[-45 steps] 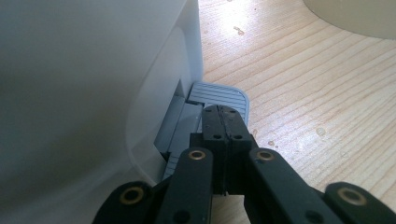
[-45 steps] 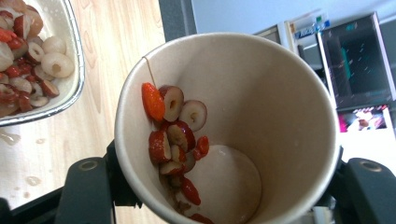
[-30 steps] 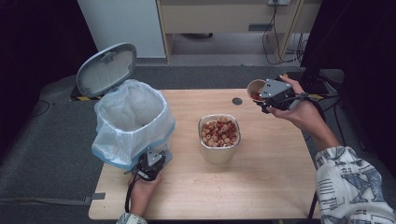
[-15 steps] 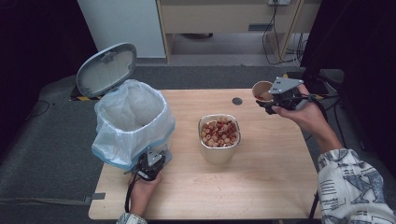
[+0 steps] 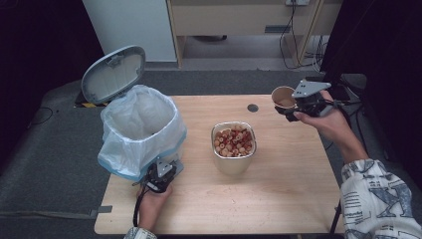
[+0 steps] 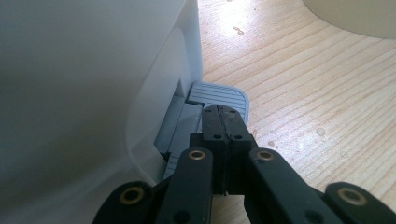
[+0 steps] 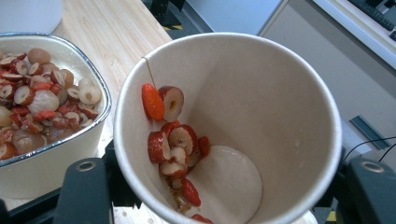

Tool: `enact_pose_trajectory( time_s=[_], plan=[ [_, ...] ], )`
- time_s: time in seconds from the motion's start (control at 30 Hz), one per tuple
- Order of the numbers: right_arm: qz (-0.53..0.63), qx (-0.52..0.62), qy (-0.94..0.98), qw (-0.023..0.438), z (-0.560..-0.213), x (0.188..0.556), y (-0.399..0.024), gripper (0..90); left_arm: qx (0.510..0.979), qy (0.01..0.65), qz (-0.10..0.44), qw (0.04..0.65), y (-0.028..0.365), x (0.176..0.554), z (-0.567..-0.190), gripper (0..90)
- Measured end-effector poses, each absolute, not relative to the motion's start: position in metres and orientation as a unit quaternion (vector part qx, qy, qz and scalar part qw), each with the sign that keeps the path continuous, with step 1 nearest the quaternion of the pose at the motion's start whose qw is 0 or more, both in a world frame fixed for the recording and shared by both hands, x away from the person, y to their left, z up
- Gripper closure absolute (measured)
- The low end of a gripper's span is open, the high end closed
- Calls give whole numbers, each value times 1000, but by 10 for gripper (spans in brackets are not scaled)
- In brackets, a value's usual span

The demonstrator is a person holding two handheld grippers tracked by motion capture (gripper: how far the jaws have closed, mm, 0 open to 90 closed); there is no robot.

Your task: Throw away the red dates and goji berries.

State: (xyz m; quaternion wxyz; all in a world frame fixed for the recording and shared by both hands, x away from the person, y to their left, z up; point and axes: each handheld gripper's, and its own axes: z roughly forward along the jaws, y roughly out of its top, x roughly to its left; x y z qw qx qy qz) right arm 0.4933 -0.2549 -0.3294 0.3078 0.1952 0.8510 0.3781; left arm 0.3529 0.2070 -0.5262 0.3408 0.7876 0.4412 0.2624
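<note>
Cup (image 5: pixel 283 96) farther right, base hidden

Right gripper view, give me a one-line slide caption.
Right gripper holds a tilted paper cup with red-and-white fruit slices beside a full metal container.

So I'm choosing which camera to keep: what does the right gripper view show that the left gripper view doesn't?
Right gripper view alone: a paper cup held between the jaws, tilted, with red and white fruit slices clinging inside, and beside it a metal container full of similar pieces. Left gripper view alone: the closed jaws resting over the grey pedal at the foot of the white bin. Both share the light wooden table and a look along that gripper's own black jaws.
</note>
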Motion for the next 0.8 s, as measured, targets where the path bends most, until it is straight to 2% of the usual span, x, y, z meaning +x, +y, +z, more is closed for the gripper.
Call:
enact_pose_trajectory(
  time_s=[0.8],
  plan=[
    [422,224,842,252,-333,495,-259,320,788,441,262,341,207,353,-526,890]
  ],
)
